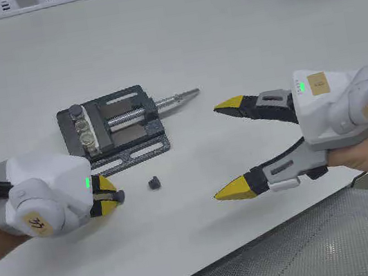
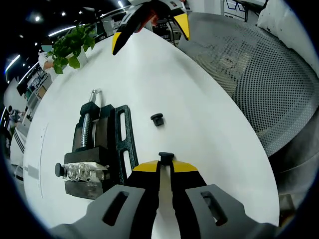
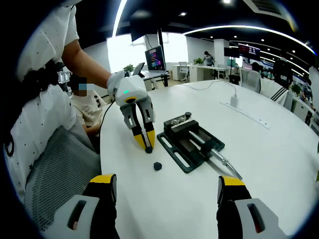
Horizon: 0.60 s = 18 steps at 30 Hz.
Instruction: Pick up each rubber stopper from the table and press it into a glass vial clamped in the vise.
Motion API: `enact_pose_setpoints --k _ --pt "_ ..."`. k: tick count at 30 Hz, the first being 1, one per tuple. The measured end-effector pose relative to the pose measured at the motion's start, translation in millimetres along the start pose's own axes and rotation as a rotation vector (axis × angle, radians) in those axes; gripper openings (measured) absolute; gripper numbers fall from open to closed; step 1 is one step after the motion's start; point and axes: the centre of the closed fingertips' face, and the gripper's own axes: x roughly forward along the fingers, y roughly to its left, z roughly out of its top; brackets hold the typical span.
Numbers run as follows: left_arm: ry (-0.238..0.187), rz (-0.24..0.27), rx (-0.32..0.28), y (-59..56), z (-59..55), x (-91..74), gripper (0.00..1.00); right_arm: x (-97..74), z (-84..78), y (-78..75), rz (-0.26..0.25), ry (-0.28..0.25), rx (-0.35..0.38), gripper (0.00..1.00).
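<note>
White housings, black jaws, yellow tips on left gripper [image 1: 113, 199] and right gripper [image 1: 224, 150] (green lights lit); dotted white shirt [image 3: 35, 119] at 9 o'clock.

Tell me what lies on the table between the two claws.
One loose rubber stopper lies between the left claw, shut on a second stopper, and the open right claw. The rest of that table stretch is bare, as the head view shows.

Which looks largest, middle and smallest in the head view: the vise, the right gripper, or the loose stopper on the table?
1. right gripper, but it is raised nearer the camera, so its lead over the vise is unsure.
2. vise.
3. loose stopper, clearly the smallest.
</note>
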Motion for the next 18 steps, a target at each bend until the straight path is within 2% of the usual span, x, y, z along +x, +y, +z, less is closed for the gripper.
enact_pose_setpoints --k 4,9,12,18 --pt "-0.005 0.008 -0.029 0.3 -0.4 -0.2 0.04 0.4 -0.4 -1.6 0.0 -0.003 0.0 0.82" --pt "-0.032 0.017 -0.109 -0.1 3.9 -1.7 0.04 1.5 1.2 -2.2 0.003 -0.006 -0.003 0.82" --pt "-0.067 0.026 -0.177 1.0 8.4 -4.3 0.04 3.0 5.3 -2.5 0.005 -0.01 -0.005 0.81" --pt "-0.171 0.07 -0.306 7.8 27.9 -19.1 0.04 9.4 25.2 1.5 0.024 -0.021 -0.018 0.78"
